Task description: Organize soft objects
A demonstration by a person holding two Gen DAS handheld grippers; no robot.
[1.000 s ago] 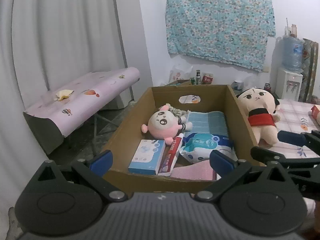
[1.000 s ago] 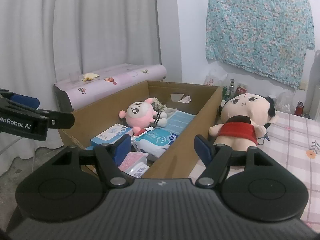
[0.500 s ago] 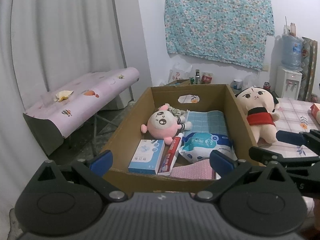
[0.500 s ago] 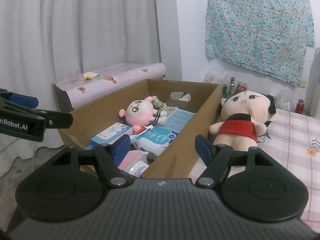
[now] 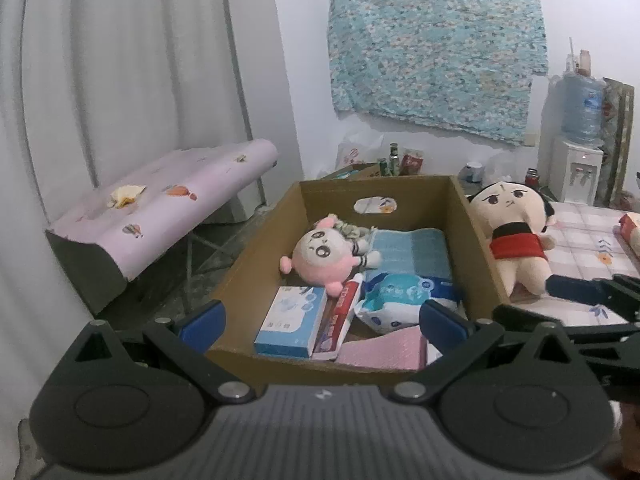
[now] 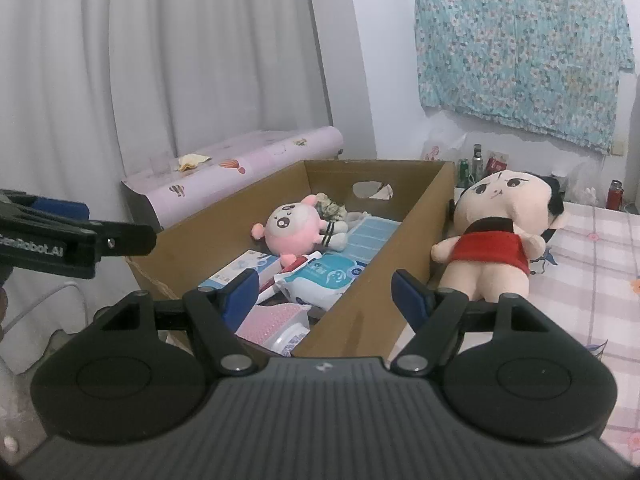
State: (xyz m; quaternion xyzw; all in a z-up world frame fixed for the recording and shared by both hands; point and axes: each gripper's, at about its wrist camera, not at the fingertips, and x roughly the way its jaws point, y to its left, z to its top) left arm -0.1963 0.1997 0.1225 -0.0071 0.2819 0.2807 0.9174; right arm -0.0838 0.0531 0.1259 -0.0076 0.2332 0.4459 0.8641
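A cardboard box (image 5: 260, 264) (image 6: 404, 240) holds a pink round plush (image 5: 326, 256) (image 6: 294, 230), a blue folded cloth (image 5: 412, 244), a wipes pack (image 5: 400, 296) (image 6: 332, 276), a small blue-white carton (image 5: 290, 316) and a pink pad (image 5: 384, 350). A big-headed doll in a red top (image 5: 516, 236) (image 6: 492, 232) lies on the checked table just right of the box. My left gripper (image 5: 320, 326) is open and empty at the box's near edge. My right gripper (image 6: 326, 294) is open and empty over the box's right wall, short of the doll.
A pink padded bench (image 5: 160, 204) stands left of the box by the white curtain. The checked tablecloth (image 6: 592, 264) stretches right of the doll. Bottles and bags (image 5: 396, 160) sit behind the box. A water dispenser (image 5: 576, 152) stands at the far right.
The right gripper has edged forward toward the doll, which looks slightly larger. The left gripper has barely shifted. Both stay open and empty.
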